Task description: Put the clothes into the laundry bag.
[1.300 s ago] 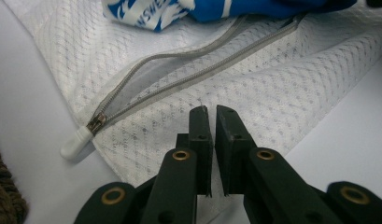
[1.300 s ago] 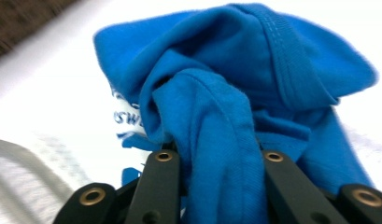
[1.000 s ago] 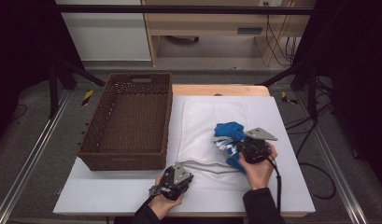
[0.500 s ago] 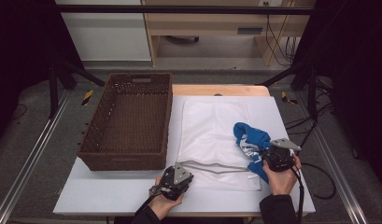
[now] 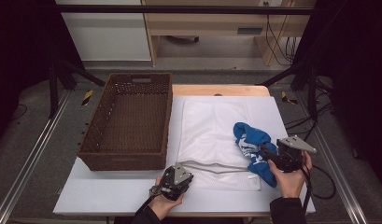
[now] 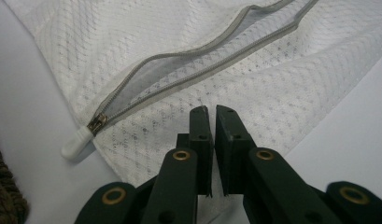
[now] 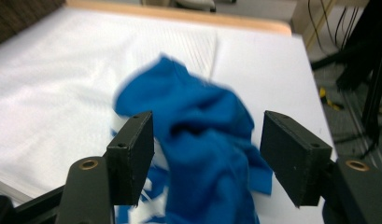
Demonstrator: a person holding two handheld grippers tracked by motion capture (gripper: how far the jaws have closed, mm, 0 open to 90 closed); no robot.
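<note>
Blue cloth (image 5: pixel 251 149), crumpled with white print, lies on the mesh bag's (image 5: pixel 212 135) right edge. Your right hand-held gripper (image 5: pixel 269 156) has just been opening around it, jaws wide. Your left hand-held gripper (image 6: pixel 213 122) pinches the bag's near edge.

Left claw (image 5: pixel 175 176) pinched shut; right claw (image 5: pixel 267 154) has just been opening.

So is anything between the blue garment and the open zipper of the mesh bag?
Nothing visible. The blue garment lies on the mesh bag beside the right hand-held gripper, whose jaws have just been opening. The zipper opening gapes nearby, with the left hand-held gripper pinching the bag's edge.
</note>
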